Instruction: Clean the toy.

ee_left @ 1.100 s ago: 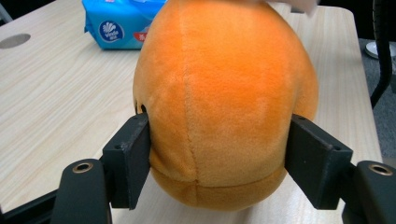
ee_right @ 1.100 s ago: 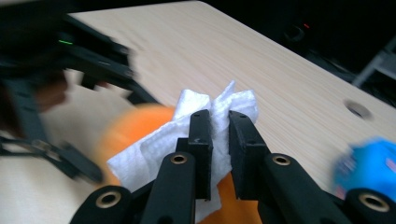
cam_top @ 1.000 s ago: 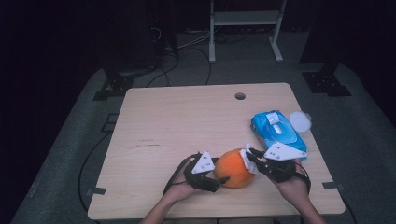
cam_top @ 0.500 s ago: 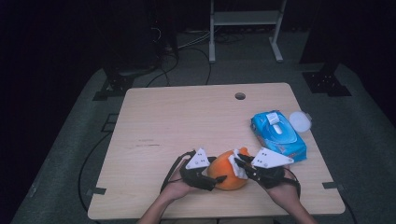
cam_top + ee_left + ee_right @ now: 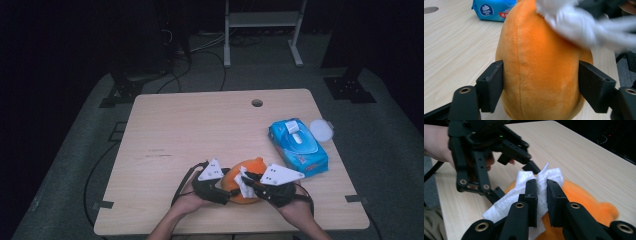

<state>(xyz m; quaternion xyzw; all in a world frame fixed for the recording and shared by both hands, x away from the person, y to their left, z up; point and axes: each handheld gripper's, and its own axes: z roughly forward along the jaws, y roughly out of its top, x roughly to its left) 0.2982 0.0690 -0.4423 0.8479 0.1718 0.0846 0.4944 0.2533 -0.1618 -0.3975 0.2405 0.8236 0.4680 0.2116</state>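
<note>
Wiping is under way, I judge, not finished. In the high view, low in the frame and right of centre, my left gripper (image 5: 220,187) holds the orange plush toy (image 5: 250,167) on the table (image 5: 200,125), and my right gripper (image 5: 252,184) lays a white tissue (image 5: 245,184) on the toy's near side. The blue wipes pack (image 5: 298,145) and a round white lid (image 5: 321,130) lie right of centre.

In the left gripper view the toy (image 5: 541,65) stands in the middle of the frame, my jaws pressed against both its flanks, with the tissue (image 5: 576,22) blurred at the upper right.

In the right gripper view my jaws are nearly closed, pinching the tissue (image 5: 541,180) at mid-frame over the toy (image 5: 584,200); my left gripper (image 5: 499,192) reaches in from the upper left.

How much of the plush is wiped I cannot tell; its far side looks untouched.

Against the frame one second ago, my right gripper has come in leftward from beside the pack onto the toy; my left gripper has kept its grip.
</note>
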